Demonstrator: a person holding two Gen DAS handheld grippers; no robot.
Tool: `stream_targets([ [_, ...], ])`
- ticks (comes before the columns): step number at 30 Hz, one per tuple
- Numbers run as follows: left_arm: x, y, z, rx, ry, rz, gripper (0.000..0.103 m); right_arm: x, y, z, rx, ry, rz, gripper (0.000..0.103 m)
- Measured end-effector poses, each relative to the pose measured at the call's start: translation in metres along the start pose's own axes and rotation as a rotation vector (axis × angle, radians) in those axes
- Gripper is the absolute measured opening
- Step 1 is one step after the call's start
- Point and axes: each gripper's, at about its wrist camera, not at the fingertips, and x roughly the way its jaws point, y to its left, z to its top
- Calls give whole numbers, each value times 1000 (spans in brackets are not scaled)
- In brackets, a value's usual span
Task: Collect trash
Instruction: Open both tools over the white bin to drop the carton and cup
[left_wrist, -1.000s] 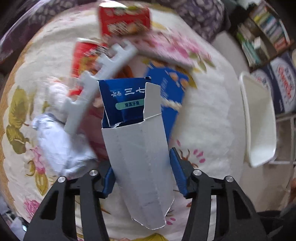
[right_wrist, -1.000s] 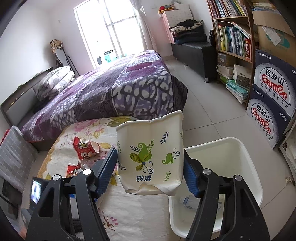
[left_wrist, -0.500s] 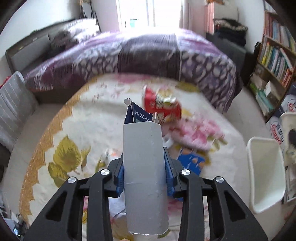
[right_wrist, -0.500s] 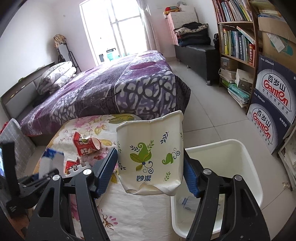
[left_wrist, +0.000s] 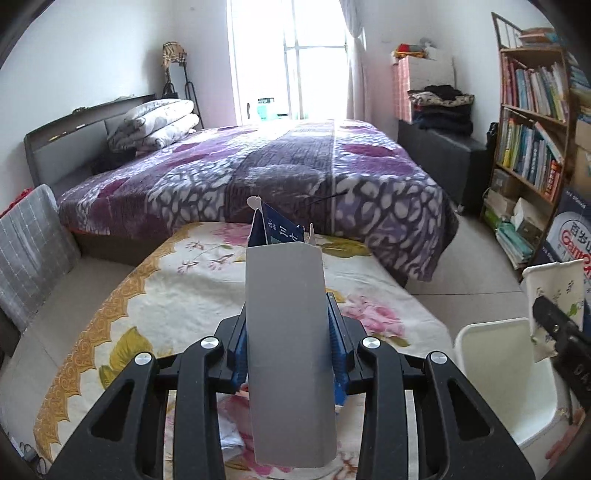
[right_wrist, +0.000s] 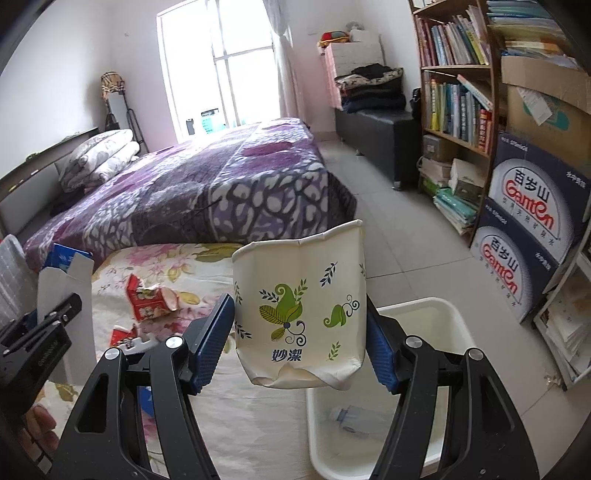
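The flattened carton (left_wrist: 288, 354) hid the table (left_wrist: 177, 280) behind it; the white bin (right_wrist: 436, 317) was partly hidden by the paper cup (right_wrist: 301, 314).

A bright window (left_wrist: 295, 62) stands in the far white wall. A bed (left_wrist: 258, 177) with a purple cover fills the middle. A bookshelf (right_wrist: 458, 92) stands on the right, on a pale tiled floor (right_wrist: 399, 229).

I note a bed (left_wrist: 258, 173) with a purple patterned cover, folded pillows (left_wrist: 155, 123) at its head. Bright window (right_wrist: 221, 70) behind. Bookshelf (right_wrist: 458, 88) full of books on the right wall, two blue printed cartons (right_wrist: 524, 221) stacked beside it. Dark bench (right_wrist: 380, 136) carries folded clothes.
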Motion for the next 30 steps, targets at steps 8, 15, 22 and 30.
stream_targets([
  [8, 0, -36, -1, 22, 29, -70, 36, 1, -36, 2, 51, 32, -88, 64],
  [15, 1, -77, -5, 37, 85, -177, 36, 2, -77, 1, 129, 80, -177, 80],
  [22, 1, -121, -5, 56, 128, -265, 36, -7, -130, -1, 255, 84, -241, 88],
  [30, 0, -175, -13, 100, 186, -357, 36, -20, -177, -2, 372, 69, -285, 90],
])
